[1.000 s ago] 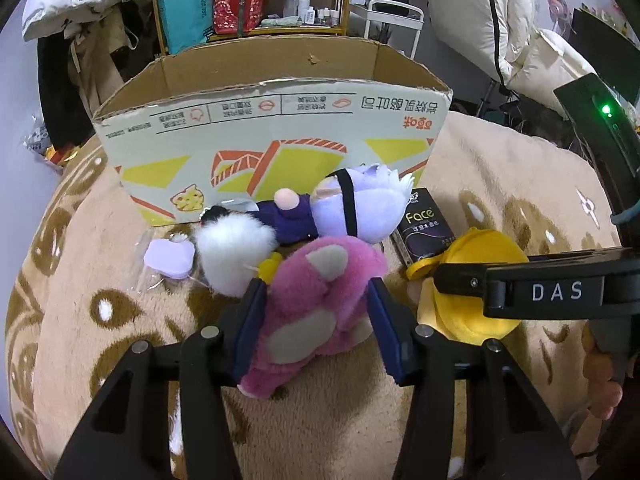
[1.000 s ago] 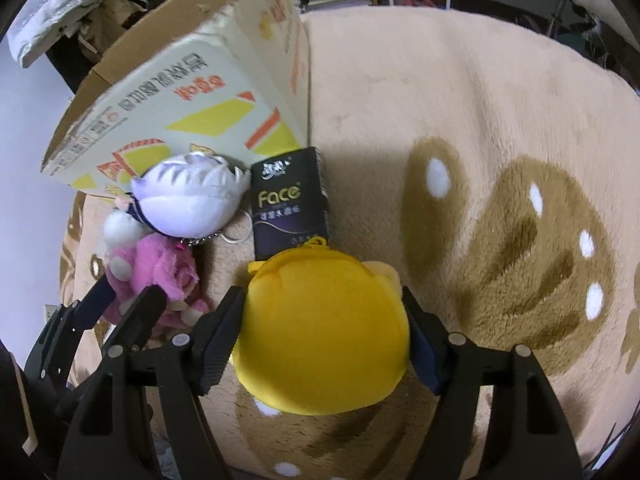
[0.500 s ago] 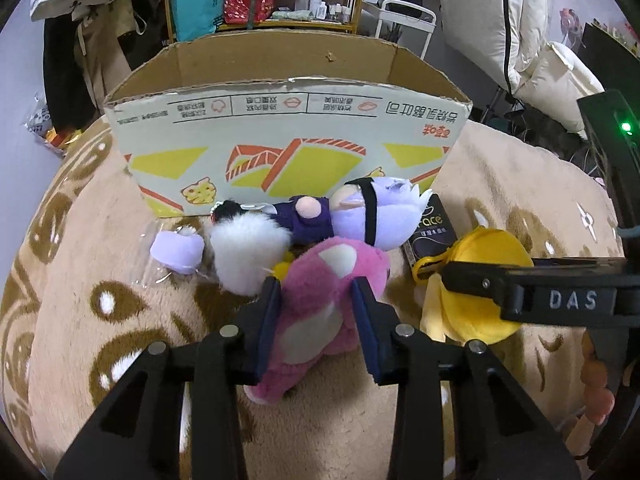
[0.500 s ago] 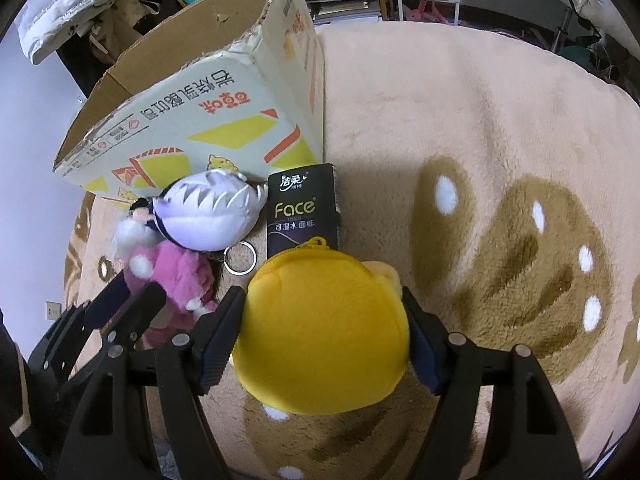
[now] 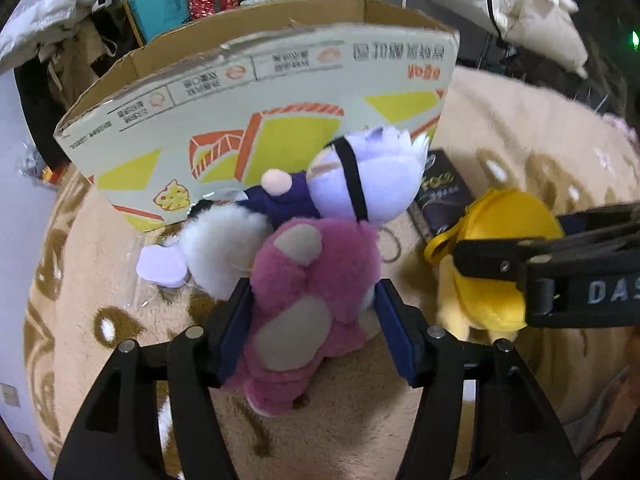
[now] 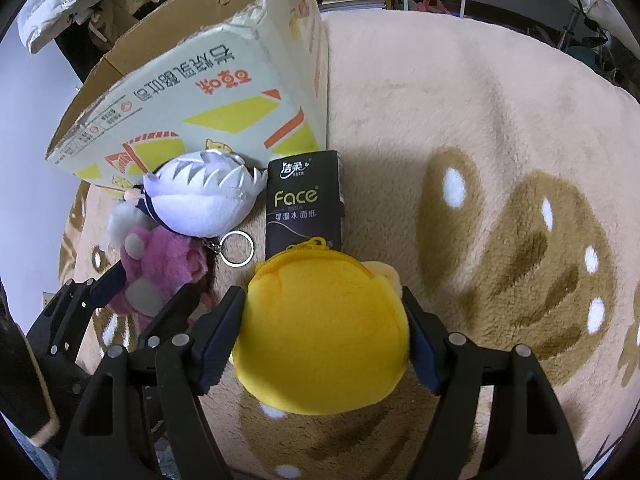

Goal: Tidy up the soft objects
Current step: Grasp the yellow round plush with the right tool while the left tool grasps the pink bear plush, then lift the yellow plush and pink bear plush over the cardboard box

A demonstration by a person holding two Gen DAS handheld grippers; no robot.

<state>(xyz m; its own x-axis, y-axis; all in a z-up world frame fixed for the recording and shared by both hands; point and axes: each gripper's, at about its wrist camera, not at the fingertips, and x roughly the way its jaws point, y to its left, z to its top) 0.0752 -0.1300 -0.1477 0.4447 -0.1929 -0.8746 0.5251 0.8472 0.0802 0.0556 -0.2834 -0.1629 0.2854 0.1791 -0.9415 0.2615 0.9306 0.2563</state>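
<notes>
A pink plush bear [image 5: 308, 300] lies on the beige rug in front of an open cardboard box [image 5: 256, 92]. My left gripper [image 5: 312, 292] straddles the bear. Its jaws are opening, and the pads sit beside the bear's flanks without squeezing it. A purple-haired doll [image 5: 372, 184] and a white fluffy plush [image 5: 224, 248] lie against the bear, next to the box wall. In the right wrist view my right gripper [image 6: 324, 300] is shut on a round yellow plush [image 6: 324, 332], with both pads pressed into its sides.
A dark tissue pack [image 6: 304, 208] lies between the yellow plush and the box [image 6: 192, 92]. The doll's key ring [image 6: 239, 249] rests on the rug. A small lilac pad [image 5: 160, 266] sits left of the white plush. Shelves, clothes and pillows crowd the background.
The left jaws first squeezed the pink bear, then widened around it, and the left gripper dropped closer to the toys. The right gripper kept still on the yellow plush.
</notes>
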